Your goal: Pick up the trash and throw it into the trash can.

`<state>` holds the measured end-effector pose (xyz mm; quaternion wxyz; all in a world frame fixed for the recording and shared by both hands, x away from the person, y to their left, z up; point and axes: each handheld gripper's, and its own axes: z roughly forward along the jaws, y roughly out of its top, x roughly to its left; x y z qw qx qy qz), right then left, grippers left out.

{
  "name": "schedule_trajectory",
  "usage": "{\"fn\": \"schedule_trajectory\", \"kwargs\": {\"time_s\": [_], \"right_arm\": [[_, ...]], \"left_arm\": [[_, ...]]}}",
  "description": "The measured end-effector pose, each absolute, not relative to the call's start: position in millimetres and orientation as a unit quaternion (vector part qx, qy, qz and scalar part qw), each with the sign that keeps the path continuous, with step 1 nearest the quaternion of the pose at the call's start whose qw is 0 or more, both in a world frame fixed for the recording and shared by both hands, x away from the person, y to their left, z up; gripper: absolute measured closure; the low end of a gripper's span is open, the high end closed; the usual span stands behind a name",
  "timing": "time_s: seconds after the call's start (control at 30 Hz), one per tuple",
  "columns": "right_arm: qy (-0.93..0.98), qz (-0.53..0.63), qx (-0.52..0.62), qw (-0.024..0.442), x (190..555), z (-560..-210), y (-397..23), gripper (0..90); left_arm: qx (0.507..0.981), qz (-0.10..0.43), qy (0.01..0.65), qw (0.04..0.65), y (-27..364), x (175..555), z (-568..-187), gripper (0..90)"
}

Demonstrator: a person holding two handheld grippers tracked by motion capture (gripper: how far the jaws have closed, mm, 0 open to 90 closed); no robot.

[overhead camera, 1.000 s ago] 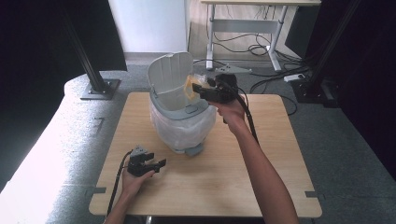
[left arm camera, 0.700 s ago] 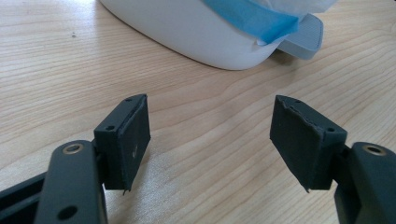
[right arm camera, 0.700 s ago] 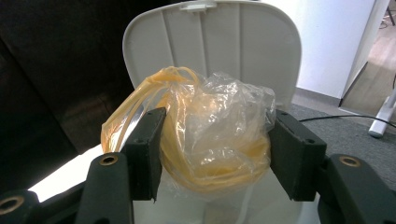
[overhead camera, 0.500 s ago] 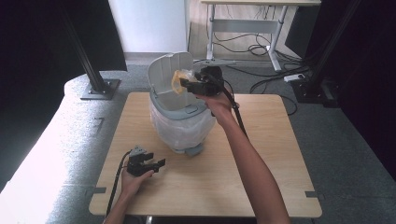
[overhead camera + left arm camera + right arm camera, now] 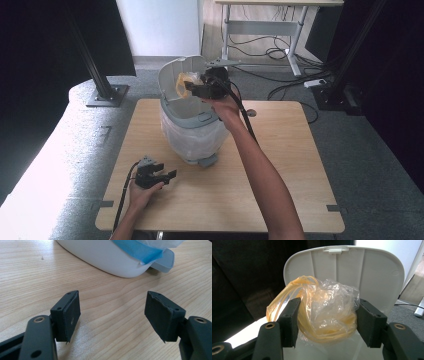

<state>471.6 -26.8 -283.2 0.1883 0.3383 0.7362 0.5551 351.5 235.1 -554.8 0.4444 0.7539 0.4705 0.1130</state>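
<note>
Crinkly, glossy yellow plastic bag, bunched into a ball, sits pinched between the black pads of the right hand-held gripper, held over the white bin in front of its raised ribbed lid.

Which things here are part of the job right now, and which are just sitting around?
In the job:
- right gripper, shut on the crumpled yellow plastic bag
- white bin with its lid raised

Just about:
- left gripper, open, resting low on the wooden table
- desk and floor cables behind
</note>
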Motion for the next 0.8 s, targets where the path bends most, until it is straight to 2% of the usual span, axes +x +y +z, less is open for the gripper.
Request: {"fn": "schedule_trajectory", "kwargs": {"time_s": [0.13,0.2,0.27,0.3,0.53,0.8], "right_arm": [[0.737,0.551,0.338,0.197,473.9,-284.8,-25.6,36.5],[0.738,0.545,0.341,0.205,474.2,-286.5,-23.5,25.2],[0.739,0.538,0.347,0.209,474.6,-287.7,-22.7,21.8],[0.745,0.528,0.352,0.207,475.3,-289.6,-22.9,17.0],[0.742,0.532,0.347,0.214,465.9,-289.0,-34.7,17.0],[0.733,0.543,0.351,0.214,447.5,-298.0,-71.4,18.6]], "left_arm": [[0.755,0.113,0.47,0.443,234.7,351.5,-555.1,28.6],[0.756,0.114,0.469,0.441,234.5,351.7,-555.5,28.6],[0.757,0.115,0.469,0.44,234.4,351.9,-555.8,28.7],[0.757,0.115,0.469,0.44,234.7,352.1,-555.8,28.7],[0.756,0.116,0.47,0.44,235.1,352.3,-555.8,28.7],[0.757,0.12,0.47,0.438,235.3,352.0,-555.4,28.7]]}}
